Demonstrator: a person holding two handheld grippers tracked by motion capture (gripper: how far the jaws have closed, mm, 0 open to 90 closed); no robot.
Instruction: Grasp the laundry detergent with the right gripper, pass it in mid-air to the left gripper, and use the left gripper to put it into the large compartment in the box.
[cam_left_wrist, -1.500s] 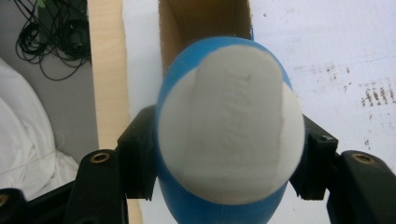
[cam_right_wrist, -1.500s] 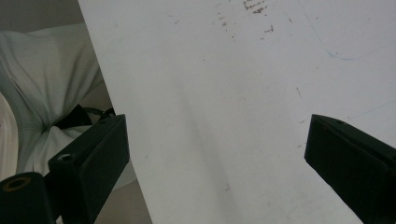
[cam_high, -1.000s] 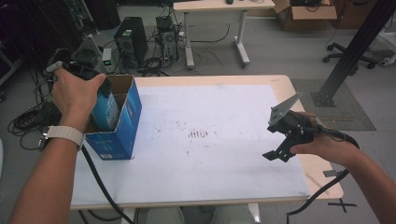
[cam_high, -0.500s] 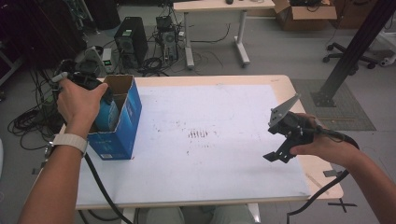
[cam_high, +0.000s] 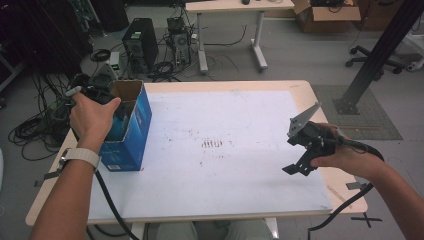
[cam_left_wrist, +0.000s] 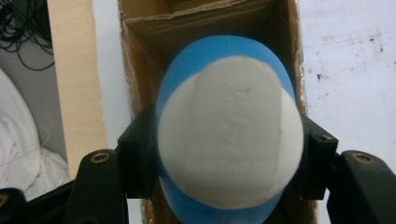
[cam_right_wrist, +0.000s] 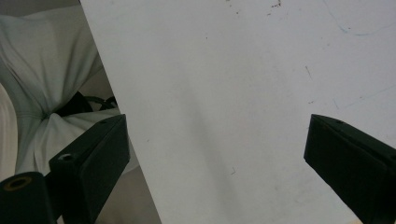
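Note:
An open-topped blue cardboard box stands at the left edge of the white-topped table. My left gripper is shut on a blue and white ball and holds it in the box's mouth, with the brown inner walls around it. In the high view the person's left hand covers that gripper at the box's top. My right gripper hovers over the table's right side, held by the right hand. Its jaws stand wide open with only bare tabletop between them.
Computer towers and tangled cables lie on the floor behind the table's left corner. A second desk stands farther back, and a black post rises at the right. The table's near edge runs close under my right gripper.
My left hand has sunk, carrying the ball down into the top of the box. The right hand and its gripper have stayed where they were.

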